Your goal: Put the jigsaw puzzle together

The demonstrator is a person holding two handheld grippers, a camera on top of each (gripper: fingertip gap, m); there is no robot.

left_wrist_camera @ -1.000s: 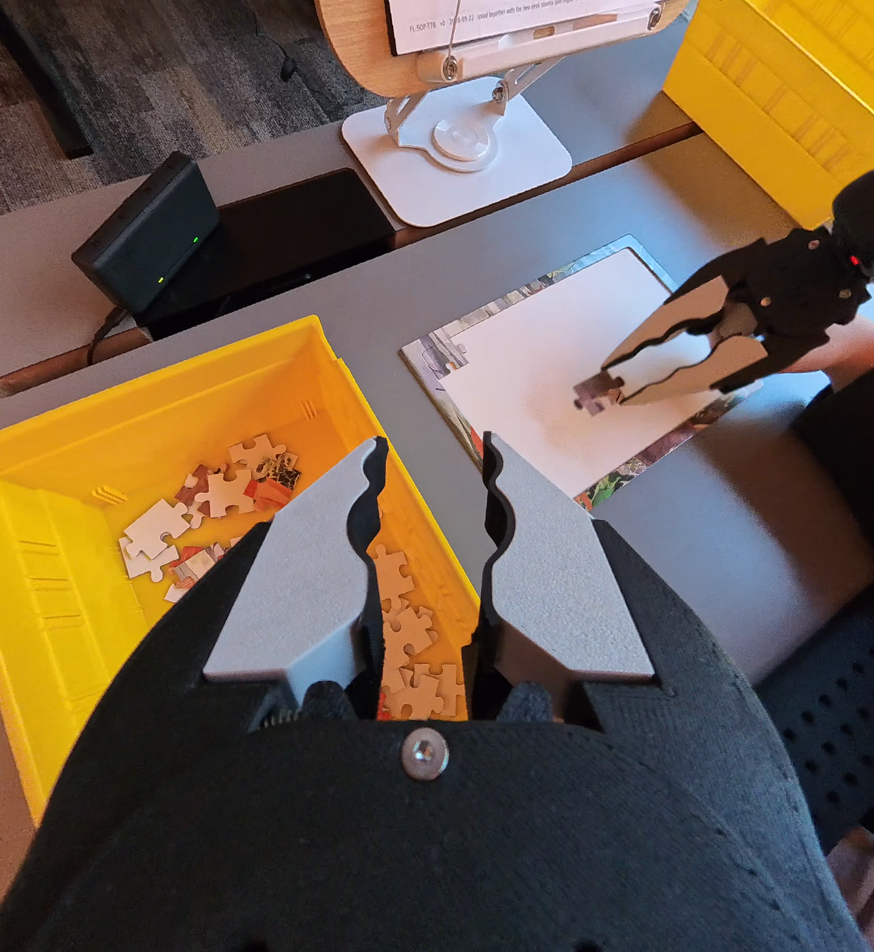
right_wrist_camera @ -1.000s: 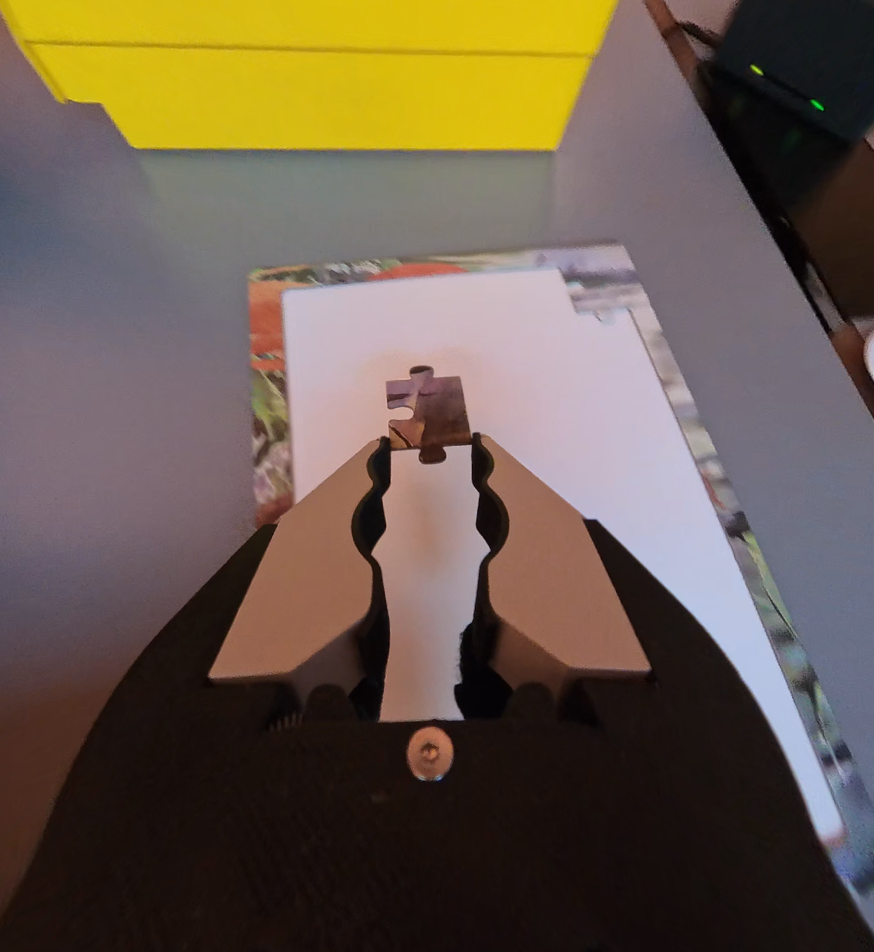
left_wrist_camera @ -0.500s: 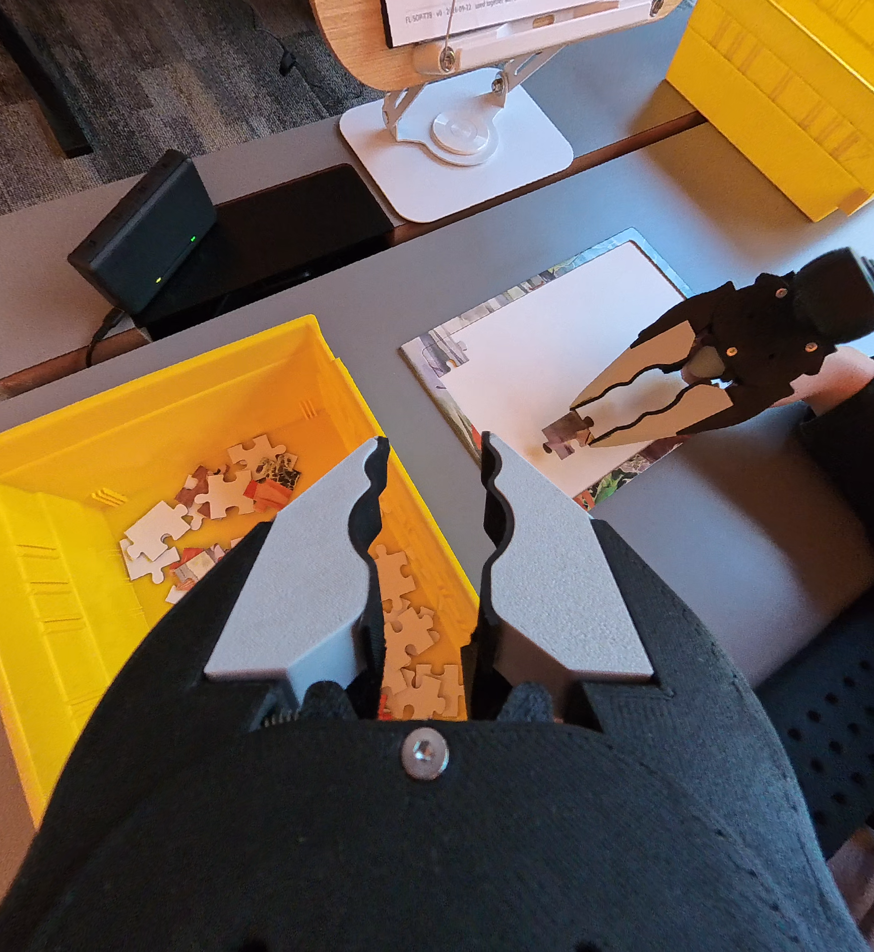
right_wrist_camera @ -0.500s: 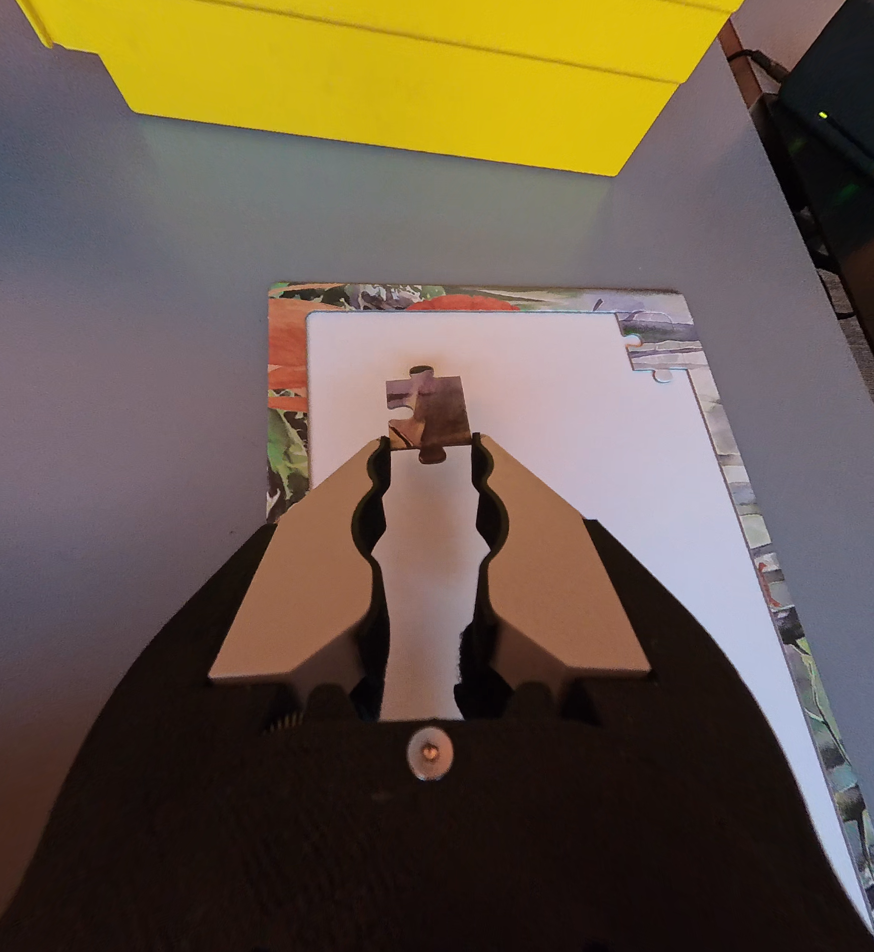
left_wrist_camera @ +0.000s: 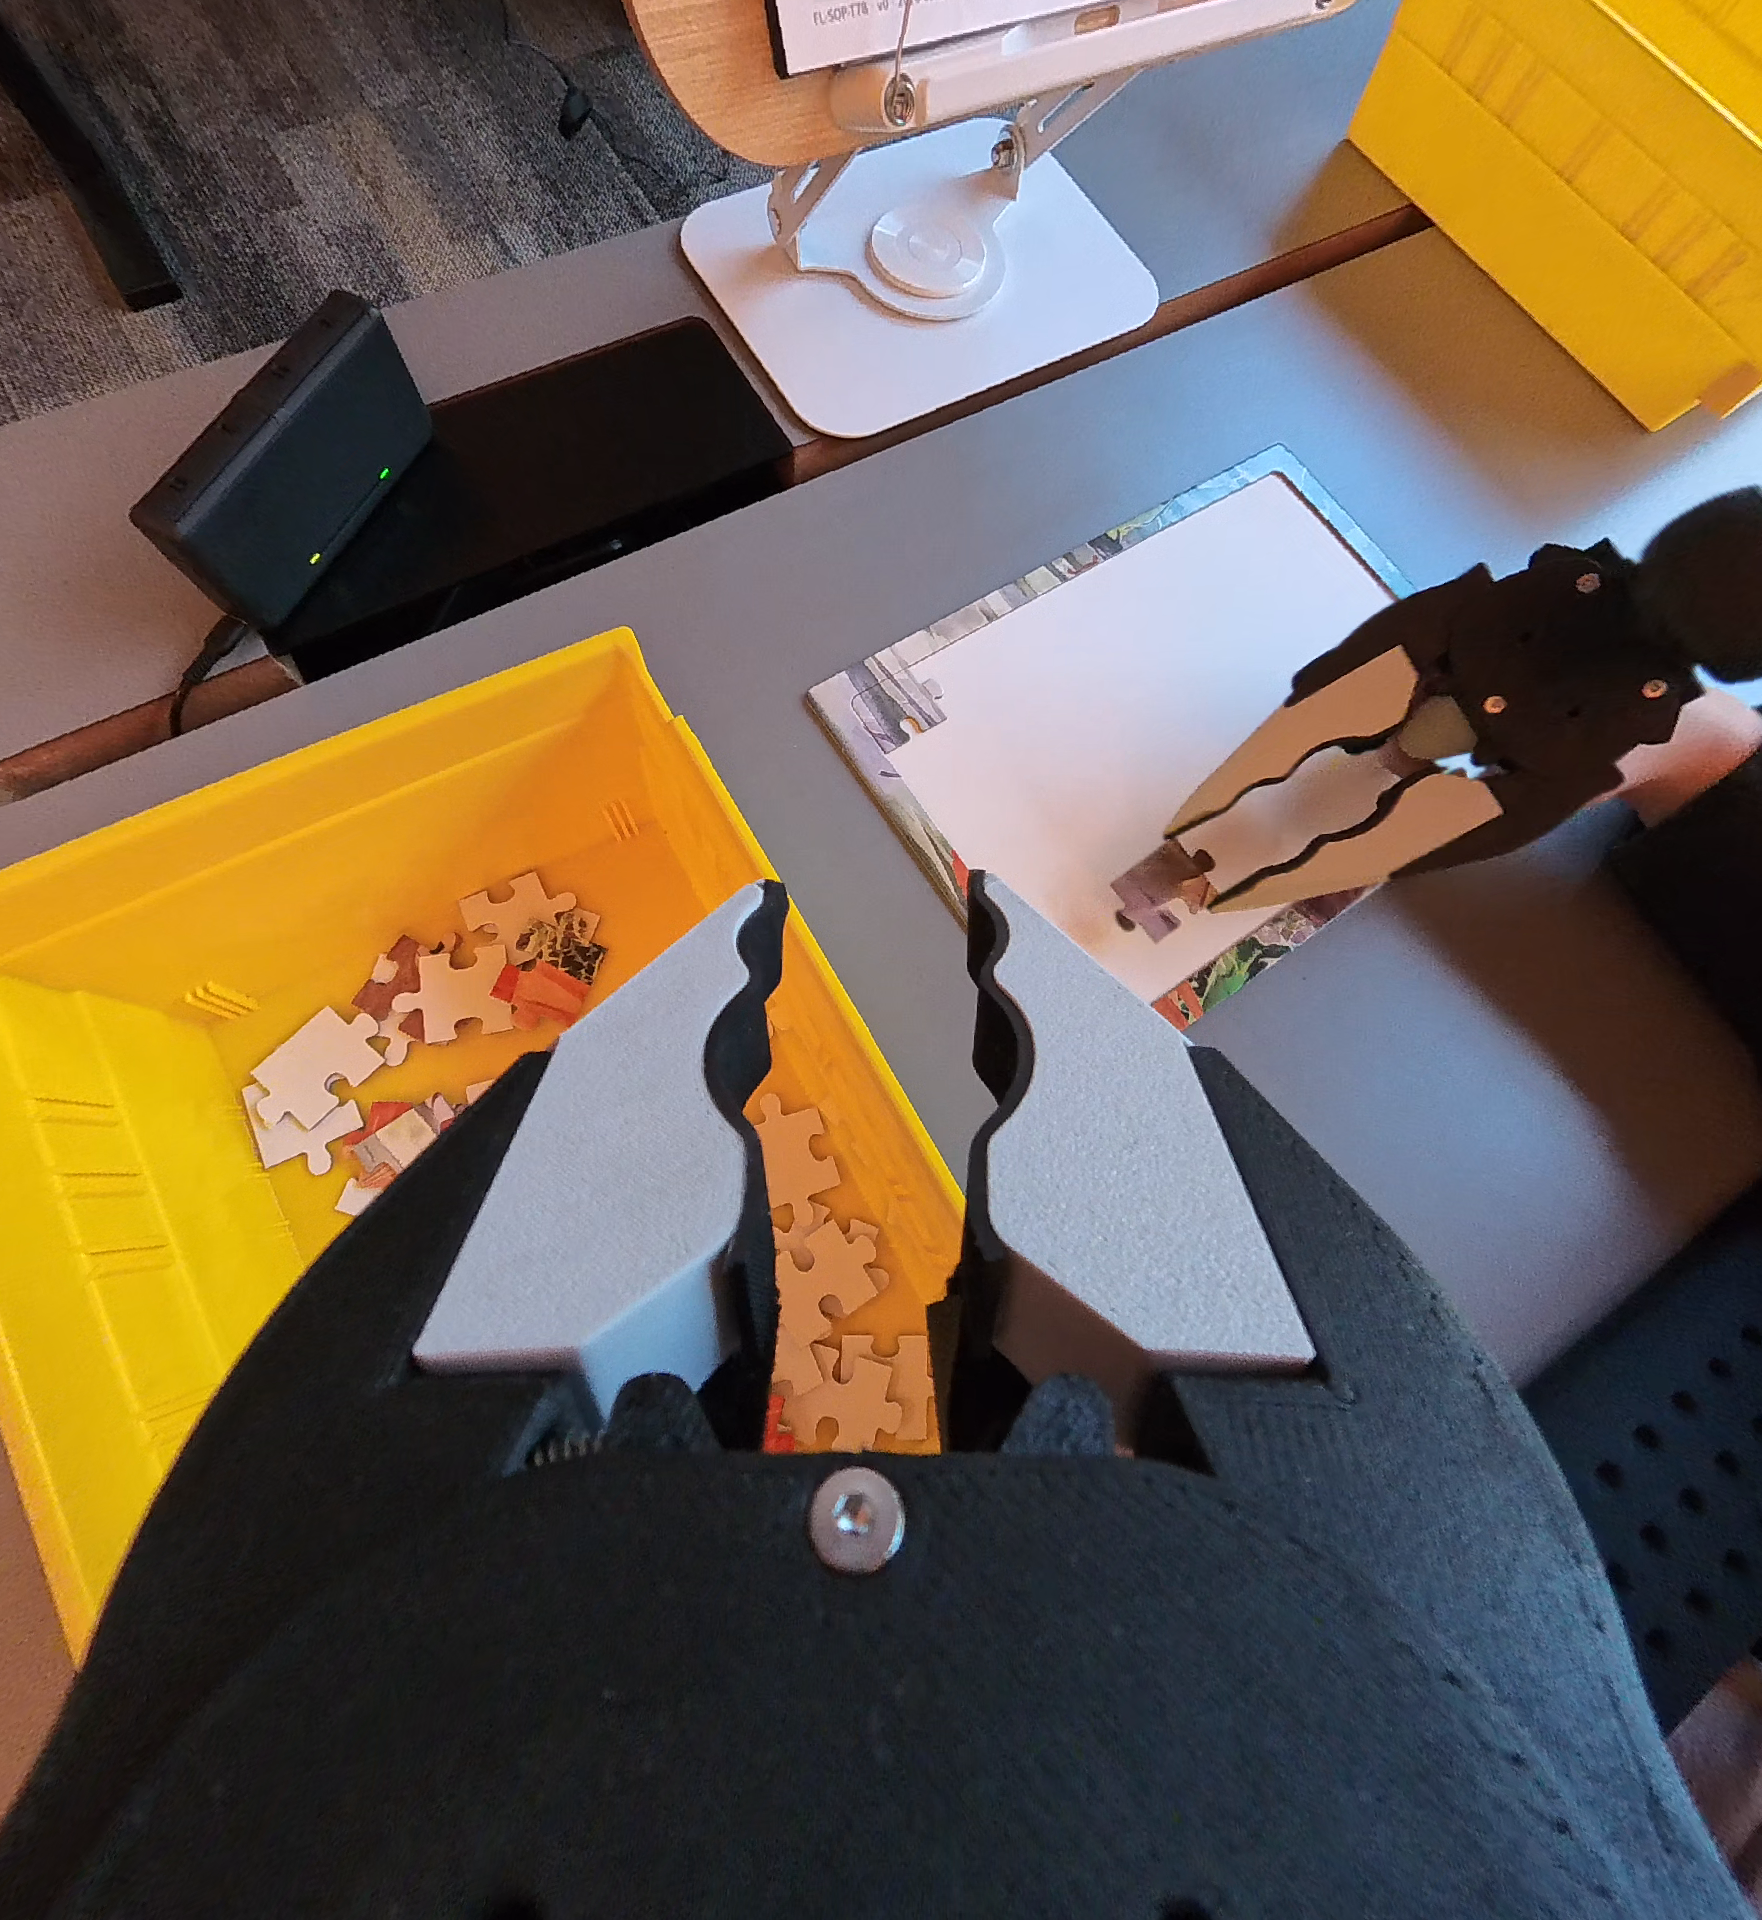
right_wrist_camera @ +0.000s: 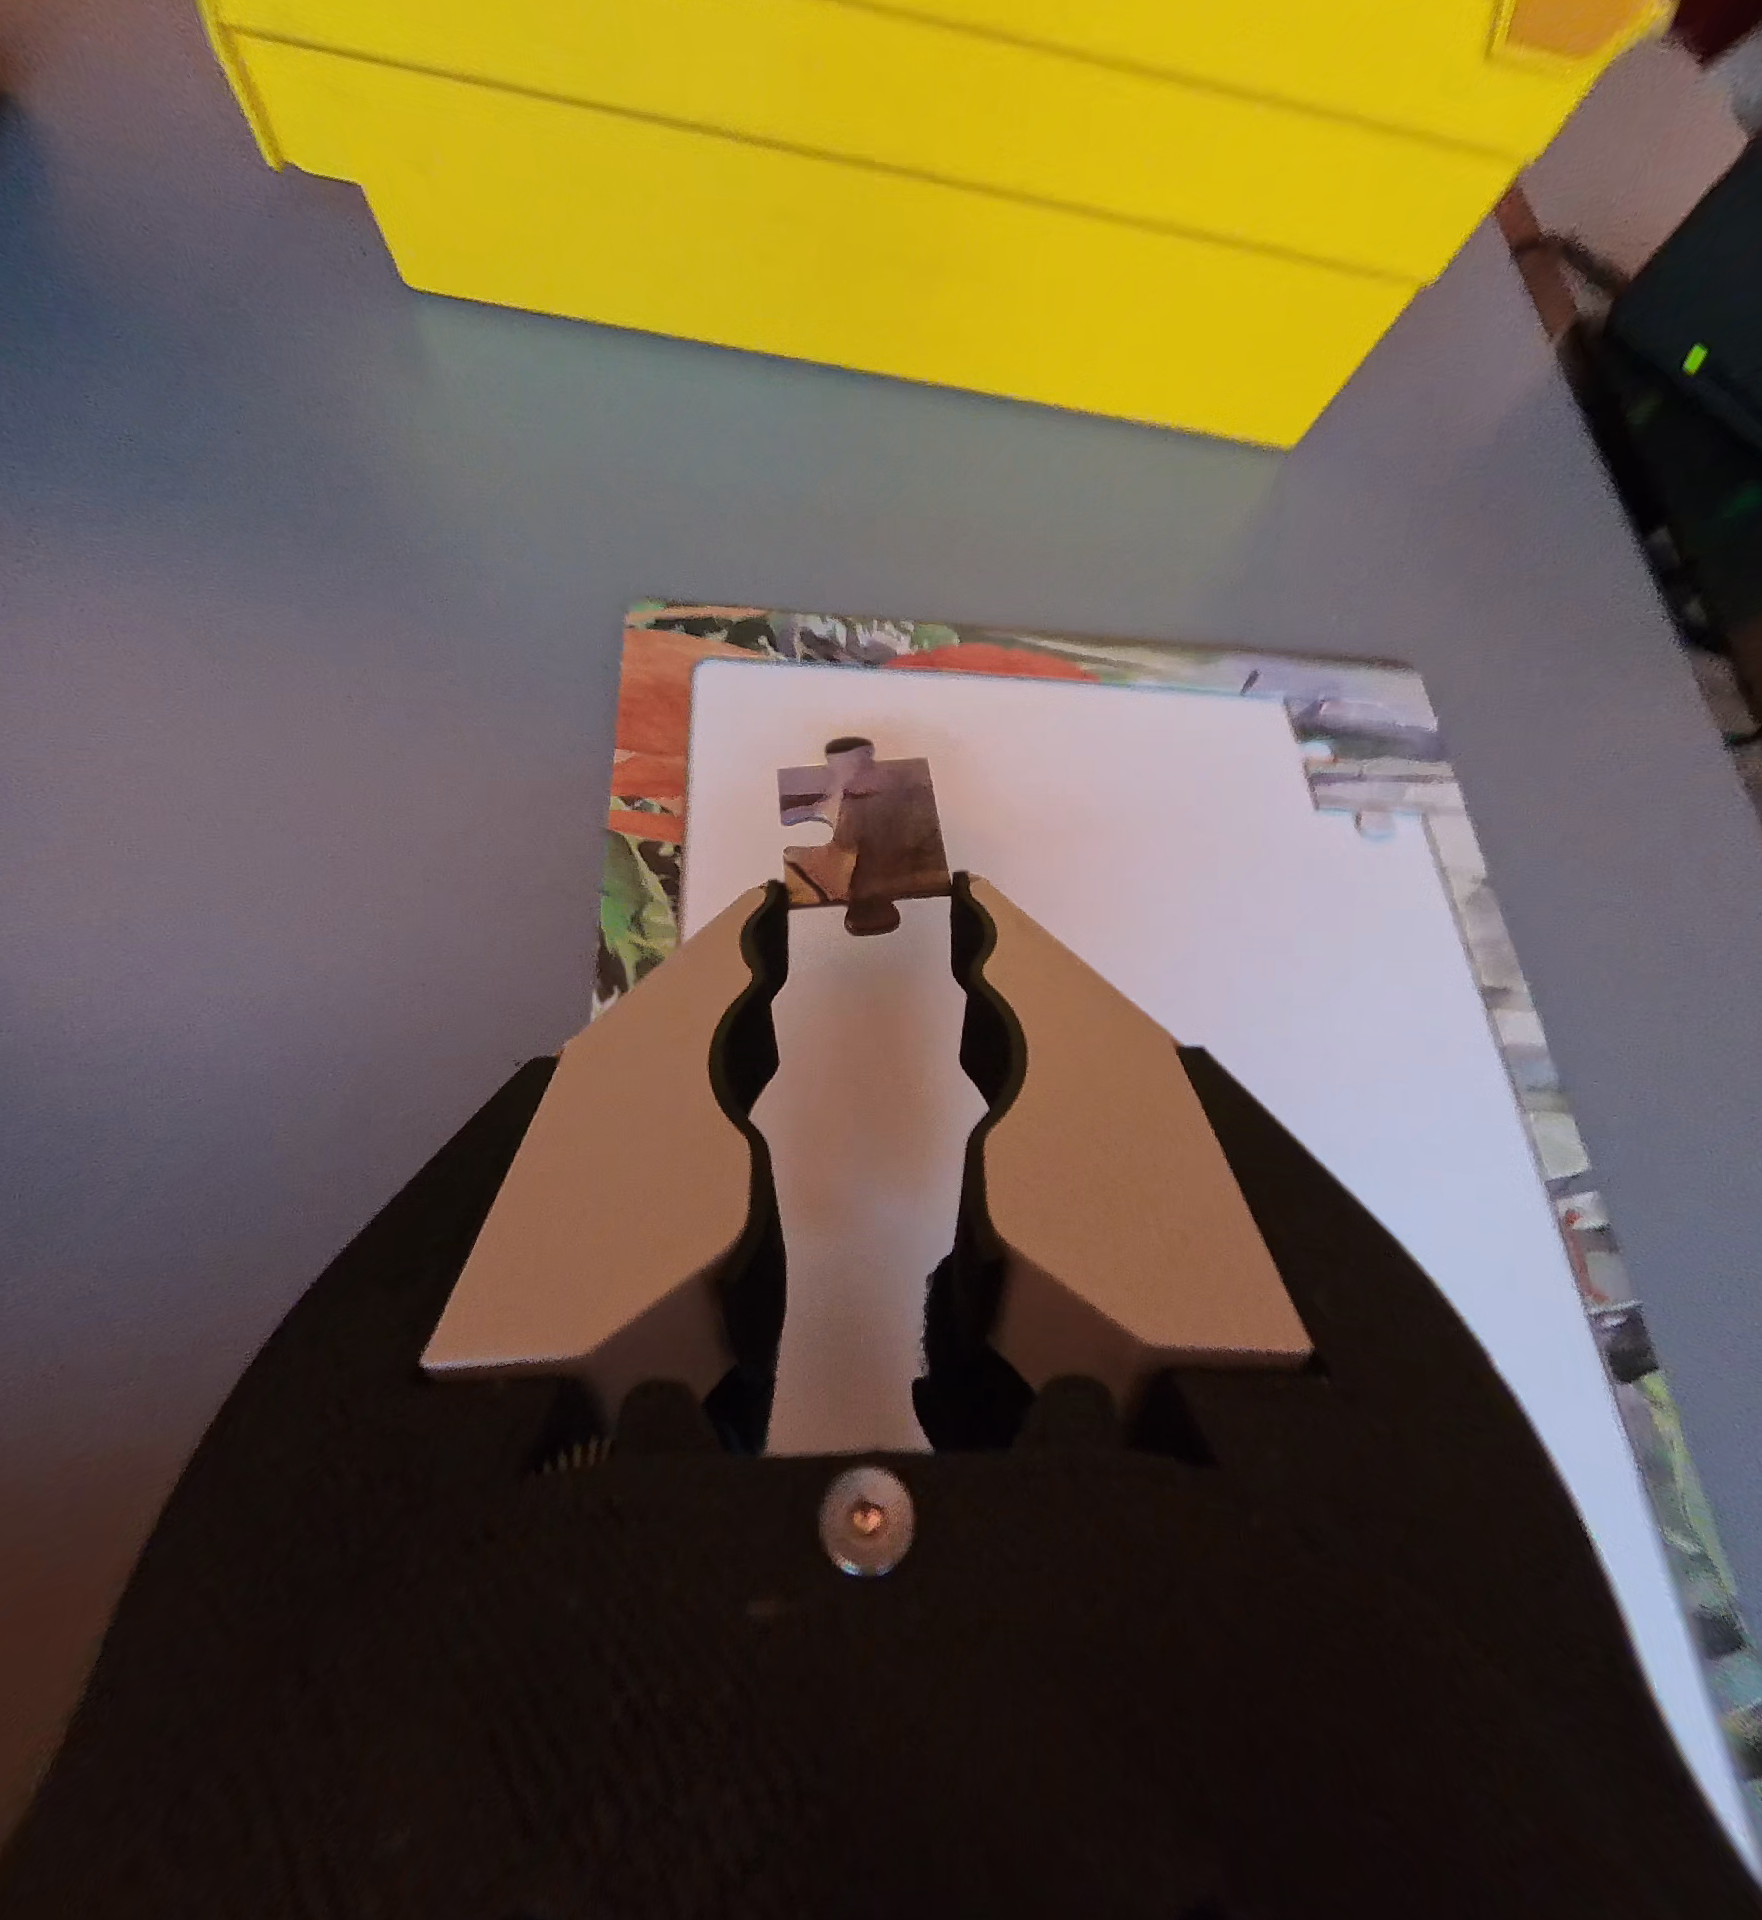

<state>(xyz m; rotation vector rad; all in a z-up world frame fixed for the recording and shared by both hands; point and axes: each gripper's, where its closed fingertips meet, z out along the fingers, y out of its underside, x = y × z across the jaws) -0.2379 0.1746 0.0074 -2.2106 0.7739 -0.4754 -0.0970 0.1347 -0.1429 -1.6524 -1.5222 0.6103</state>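
Observation:
The puzzle board [left_wrist_camera: 1095, 707] lies on the grey table, with a white inside and a printed border; it also shows in the right wrist view [right_wrist_camera: 1220, 987]. One piece [right_wrist_camera: 1376, 774] sits fitted in its far right corner. My right gripper [right_wrist_camera: 869, 883] is shut on a dark puzzle piece [right_wrist_camera: 861, 821] and holds it over the board's near-left part; it shows in the left wrist view [left_wrist_camera: 1194, 888] with the piece [left_wrist_camera: 1157, 883]. My left gripper [left_wrist_camera: 875, 899] is open and empty above the right wall of a yellow bin [left_wrist_camera: 108, 1195] with several loose pieces [left_wrist_camera: 461, 997].
A second yellow bin [right_wrist_camera: 908, 197] stands beyond the board. A white stand [left_wrist_camera: 918, 260] with a wooden board, a black box with green lights [left_wrist_camera: 285, 488] and a black pad [left_wrist_camera: 586, 447] are at the back. A sleeve and a black perforated chair [left_wrist_camera: 1708, 1455] are at the right.
My right gripper has carried the piece toward the board's near-left corner and tilted lower. The left gripper has stayed still and open.

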